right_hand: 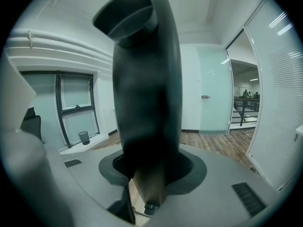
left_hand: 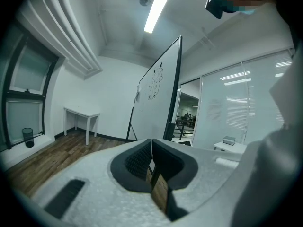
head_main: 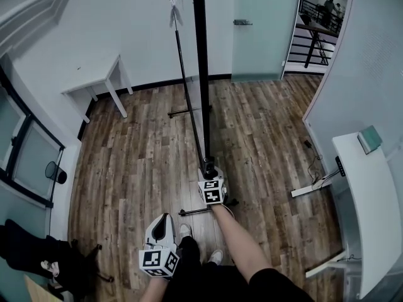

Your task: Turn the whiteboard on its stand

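the right gripper (head_main: 210, 168) pinches the black edge of the tall white whiteboard (head_main: 201, 68), which stands edge-on just ahead; the left gripper (left_hand: 151, 164) hangs back, jaws pressed together, empty; a one-sided pull could let the rounded frame slip free, or tip its thin black stand (head_main: 189, 113).

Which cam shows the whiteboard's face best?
Left gripper view: the whiteboard stands at an angle, white face and sketches visible. Head view sees it edge-on from above, a thin black line. Right gripper view shows only its dark frame close up between the jaws.
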### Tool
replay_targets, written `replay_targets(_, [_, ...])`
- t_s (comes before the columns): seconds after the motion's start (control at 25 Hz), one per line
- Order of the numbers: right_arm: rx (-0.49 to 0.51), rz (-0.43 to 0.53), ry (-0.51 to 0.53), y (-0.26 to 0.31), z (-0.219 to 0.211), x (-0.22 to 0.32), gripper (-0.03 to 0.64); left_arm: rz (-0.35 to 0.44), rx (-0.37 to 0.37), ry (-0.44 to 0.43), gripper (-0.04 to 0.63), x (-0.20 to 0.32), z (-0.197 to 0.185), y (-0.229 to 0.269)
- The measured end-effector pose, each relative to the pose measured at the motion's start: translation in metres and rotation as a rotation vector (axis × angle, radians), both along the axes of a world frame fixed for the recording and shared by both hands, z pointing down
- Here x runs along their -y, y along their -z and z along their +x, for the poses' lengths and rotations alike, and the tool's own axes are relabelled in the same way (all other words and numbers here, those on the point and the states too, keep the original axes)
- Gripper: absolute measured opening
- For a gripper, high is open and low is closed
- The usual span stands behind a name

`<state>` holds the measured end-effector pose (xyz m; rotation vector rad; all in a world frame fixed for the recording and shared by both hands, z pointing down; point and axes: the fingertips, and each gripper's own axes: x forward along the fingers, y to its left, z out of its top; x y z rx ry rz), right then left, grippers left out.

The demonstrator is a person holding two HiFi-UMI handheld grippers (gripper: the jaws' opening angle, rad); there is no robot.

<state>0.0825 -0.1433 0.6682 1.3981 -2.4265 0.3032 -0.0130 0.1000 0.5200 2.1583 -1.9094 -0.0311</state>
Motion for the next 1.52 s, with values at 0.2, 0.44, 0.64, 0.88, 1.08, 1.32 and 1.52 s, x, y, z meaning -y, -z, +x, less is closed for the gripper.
replay_targets(0.2, [-0.005,0.007,0.006,-0.001,0.006,-0.021,0.158,-0.008,0.003,0.005,0.018,-0.022,0.007,-0.003])
replay_targets(0.44, [0.001,0.009,0.014,-0.003,0.008,-0.038,0.158,-0.003,0.010,-0.015,0.018,-0.032,0.013,-0.001])
replay_targets(0.64, [0.006,0.020,0.016,-0.002,0.014,-0.054,0.158,0.006,0.004,-0.021,0.018,-0.036,0.018,0.002])
replay_targets(0.88, [0.006,0.014,0.017,0.002,0.016,-0.077,0.158,0.009,0.008,-0.049,0.018,-0.035,0.014,0.004])
replay_targets(1.08, [-0.001,0.020,0.014,0.003,0.022,-0.095,0.158,0.013,0.008,-0.085,0.018,-0.036,0.016,0.005])
replay_targets(1.32, [0.002,0.014,0.012,-0.003,0.032,-0.119,0.158,0.029,0.005,-0.116,0.018,-0.045,0.017,0.011])
replay_targets(1.52, [-0.001,0.001,0.008,-0.001,0.035,-0.135,0.158,0.028,0.007,-0.127,0.018,-0.054,0.006,0.015])
